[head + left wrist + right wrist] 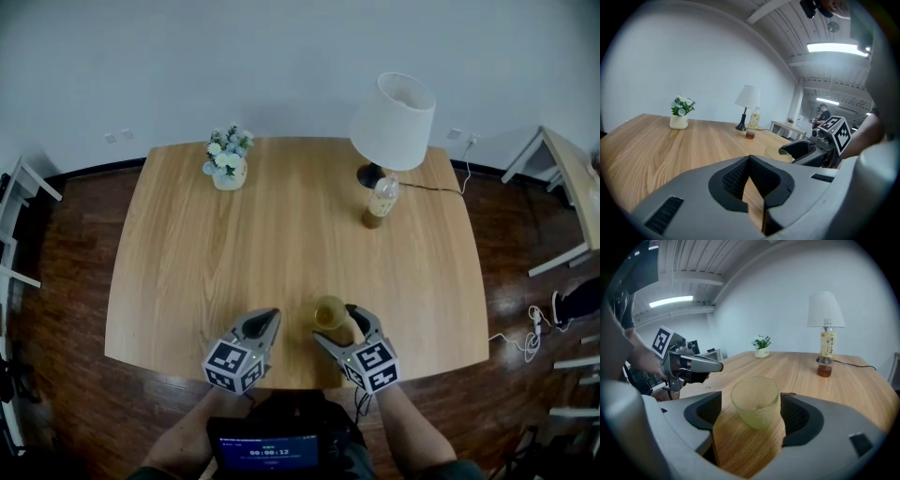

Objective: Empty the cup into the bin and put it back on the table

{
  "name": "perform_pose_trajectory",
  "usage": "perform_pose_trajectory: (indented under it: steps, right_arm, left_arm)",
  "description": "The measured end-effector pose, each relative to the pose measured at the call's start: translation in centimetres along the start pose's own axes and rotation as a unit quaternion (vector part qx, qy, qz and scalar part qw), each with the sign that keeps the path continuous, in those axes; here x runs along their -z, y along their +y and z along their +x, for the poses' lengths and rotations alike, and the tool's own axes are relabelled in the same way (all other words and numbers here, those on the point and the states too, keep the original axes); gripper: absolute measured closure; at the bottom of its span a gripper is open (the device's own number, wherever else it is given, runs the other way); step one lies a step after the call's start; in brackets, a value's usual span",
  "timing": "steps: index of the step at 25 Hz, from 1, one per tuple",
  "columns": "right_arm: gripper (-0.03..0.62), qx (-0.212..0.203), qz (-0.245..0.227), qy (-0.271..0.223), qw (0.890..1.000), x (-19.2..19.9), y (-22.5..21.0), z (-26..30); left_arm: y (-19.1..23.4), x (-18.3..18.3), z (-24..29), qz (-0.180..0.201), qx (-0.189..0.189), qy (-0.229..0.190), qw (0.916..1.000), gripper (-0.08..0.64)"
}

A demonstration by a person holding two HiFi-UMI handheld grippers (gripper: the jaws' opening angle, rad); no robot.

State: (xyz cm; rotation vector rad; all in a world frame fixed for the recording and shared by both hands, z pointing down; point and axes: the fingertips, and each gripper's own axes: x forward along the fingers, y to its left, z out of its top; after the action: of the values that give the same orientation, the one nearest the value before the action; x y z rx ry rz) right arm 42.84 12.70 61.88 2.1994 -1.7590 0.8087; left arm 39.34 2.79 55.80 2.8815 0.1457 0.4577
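Observation:
A pale yellow-green translucent cup (pixel 328 310) stands upright on the wooden table (pixel 281 225), near its front edge. My right gripper (pixel 333 322) is open wide around it. In the right gripper view the cup (pixel 755 401) sits between the two pads; the left pad (pixel 704 411) stands clear of it and the right pad (pixel 796 416) lies close beside it without squeezing. My left gripper (pixel 272 315) hovers just left of the cup with its fingertips together, holding nothing. In the left gripper view the cup (pixel 776 153) shows to the right. No bin is in view.
At the back of the table stand a white lamp (pixel 394 122), a bottle of brown drink (pixel 380 202) and a small vase of flowers (pixel 228 159). A cable (pixel 441 187) runs off the right edge. White furniture (pixel 567 197) flanks the table over dark floor.

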Motion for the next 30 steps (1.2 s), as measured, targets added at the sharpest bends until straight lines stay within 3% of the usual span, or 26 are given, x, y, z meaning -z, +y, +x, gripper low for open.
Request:
perform_pose_trajectory:
  steps: [3, 25, 30]
  right_arm:
    - [0.135, -0.002, -0.003, 0.009, 1.0, 0.7, -0.2, 0.6]
    - [0.138, 0.018, -0.029, -0.009, 0.999, 1.2, -0.8, 4.1]
    - [0.17, 0.017, -0.032, -0.006, 0.999, 1.0, -1.0, 4.3]
  left_arm:
    - [-0.1, 0.7, 0.3, -0.003, 0.003, 0.007, 1.0, 0.561]
    - [0.9, 3.4, 0.8, -0.022, 0.009, 0.026, 0.9994, 0.561]
    - [0.8, 3.5, 0.6, -0.021, 0.014, 0.026, 0.9993, 0.56]
